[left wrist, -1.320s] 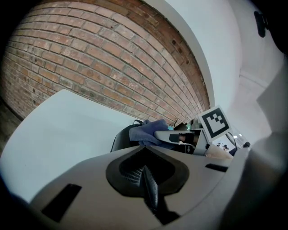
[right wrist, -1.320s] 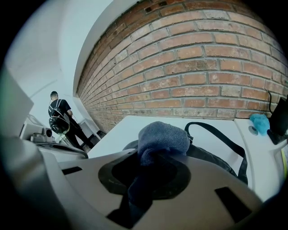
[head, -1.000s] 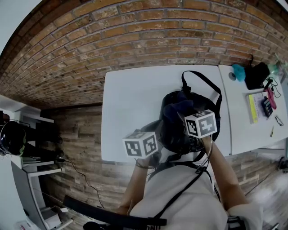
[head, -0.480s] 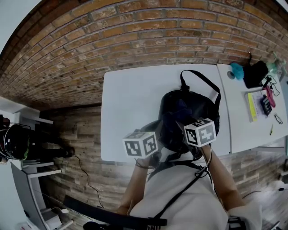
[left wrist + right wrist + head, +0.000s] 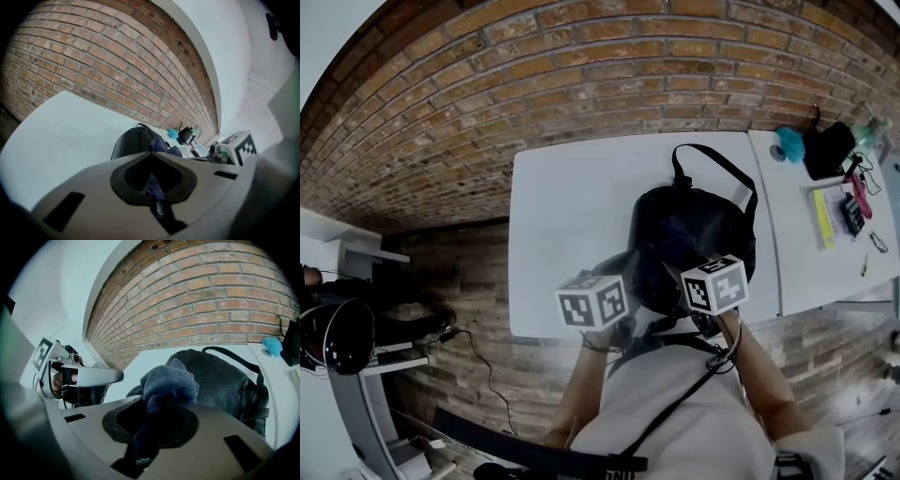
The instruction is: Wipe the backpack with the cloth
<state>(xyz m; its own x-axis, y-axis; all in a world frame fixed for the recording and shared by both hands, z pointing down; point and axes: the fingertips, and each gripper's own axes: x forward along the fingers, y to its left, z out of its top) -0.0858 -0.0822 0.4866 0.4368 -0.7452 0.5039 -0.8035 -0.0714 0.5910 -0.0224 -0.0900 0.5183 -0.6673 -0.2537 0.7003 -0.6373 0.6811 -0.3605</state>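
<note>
A black backpack (image 5: 698,225) lies on the white table (image 5: 572,216), its strap looped toward the brick wall. A dark blue cloth (image 5: 169,380) is bunched in my right gripper (image 5: 151,426), which is shut on it and presses it on the backpack's near part (image 5: 220,380). In the head view the right gripper (image 5: 713,283) sits over the backpack's near edge. My left gripper (image 5: 596,302) is at the backpack's near left corner, shut on a thin strip of the backpack's fabric (image 5: 153,185). In the left gripper view the cloth (image 5: 168,150) shows on the backpack (image 5: 133,143).
A second white table (image 5: 811,253) adjoins on the right, carrying a teal object (image 5: 789,143), a black bag (image 5: 827,150) and small stationery (image 5: 844,216). The brick wall (image 5: 581,84) runs behind both tables. Shelving and a dark helmet (image 5: 337,336) stand at the left.
My right gripper has drawn the cloth across the backpack toward the near edge. The left gripper has stayed where it was.
</note>
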